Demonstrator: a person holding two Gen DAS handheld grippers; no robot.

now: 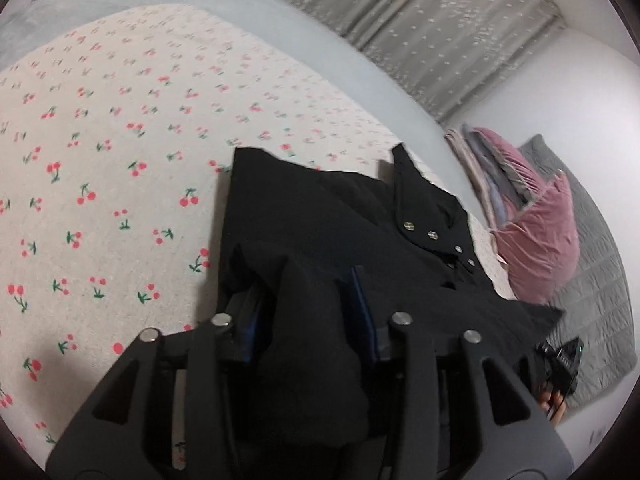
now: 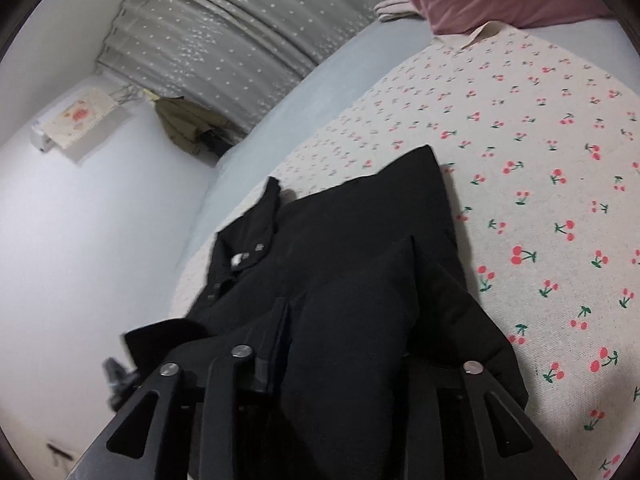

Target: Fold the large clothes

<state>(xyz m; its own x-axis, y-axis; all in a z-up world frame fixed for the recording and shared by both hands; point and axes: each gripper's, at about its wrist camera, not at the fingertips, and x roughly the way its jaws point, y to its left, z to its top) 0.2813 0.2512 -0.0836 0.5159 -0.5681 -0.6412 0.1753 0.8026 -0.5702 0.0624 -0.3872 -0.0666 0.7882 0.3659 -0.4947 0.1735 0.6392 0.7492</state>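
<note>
A black padded jacket [image 1: 344, 224] with metal snap buttons [image 1: 432, 234] lies partly on the cherry-print bedsheet [image 1: 120, 160]. My left gripper [image 1: 312, 300] is shut on a thick fold of the jacket, which bulges up between its blue-edged fingers [image 1: 362, 300]. The jacket also shows in the right wrist view [image 2: 352, 248]. My right gripper [image 2: 344, 340] is shut on another bunch of it; the fabric drapes over and hides the right finger. Both hold the near edge lifted.
A pink pillow [image 1: 540, 232] and a grey quilt [image 1: 600, 280] lie at the bed's head. Grey dotted curtains [image 1: 420, 20] hang behind the bed. A white wall [image 2: 80, 240] is close on the jacket's collar side. The cherry sheet [image 2: 540, 160] spreads beyond the jacket.
</note>
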